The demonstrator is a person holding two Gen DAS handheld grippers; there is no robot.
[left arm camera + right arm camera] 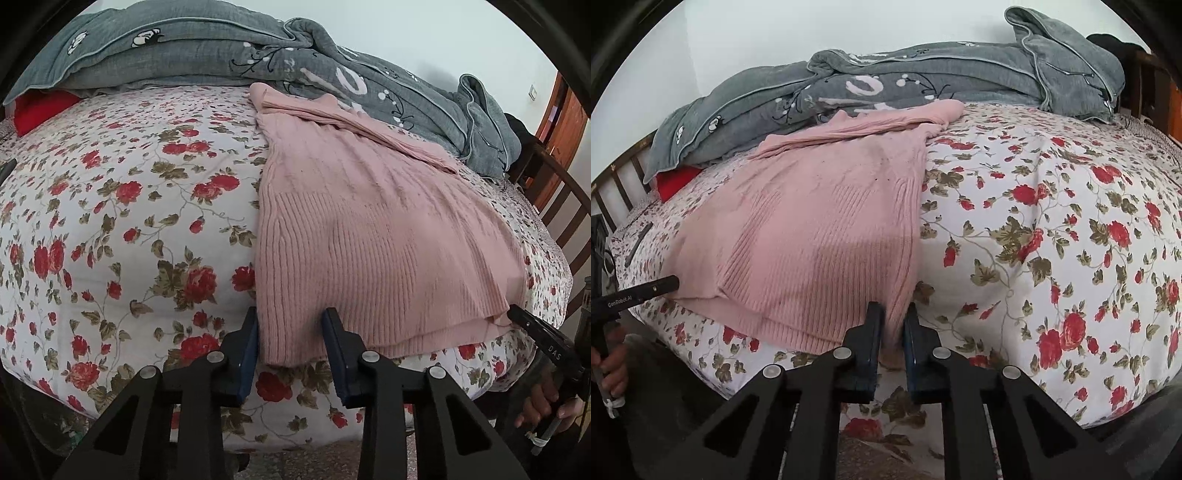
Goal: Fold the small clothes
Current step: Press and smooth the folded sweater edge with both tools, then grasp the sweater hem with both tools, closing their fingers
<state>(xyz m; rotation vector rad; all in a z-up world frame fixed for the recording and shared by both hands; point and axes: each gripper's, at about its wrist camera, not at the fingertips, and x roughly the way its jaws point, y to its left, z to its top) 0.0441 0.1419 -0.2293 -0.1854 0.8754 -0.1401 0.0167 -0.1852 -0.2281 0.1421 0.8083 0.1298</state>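
Observation:
A pink ribbed sweater (369, 229) (812, 229) lies flat on the floral bedsheet (110, 221), hem toward me at the bed's near edge. My left gripper (290, 314) straddles the hem's left corner. Its fingers stand apart with flat, unbunched knit between them. From the right wrist view its tip (674, 283) shows at that corner. My right gripper (894, 310) is at the hem's right corner, jaws nearly together and pinching a fold of knit. Its black tip (515, 314) touches that corner in the left wrist view.
A crumpled grey quilt (221, 55) (923, 74) is heaped along the far side, under the sweater's top. A red cushion (40, 107) pokes out beneath it. Wooden bed rails (561, 206) stand at the bed's end. A hand (543, 402) grips the other tool's handle.

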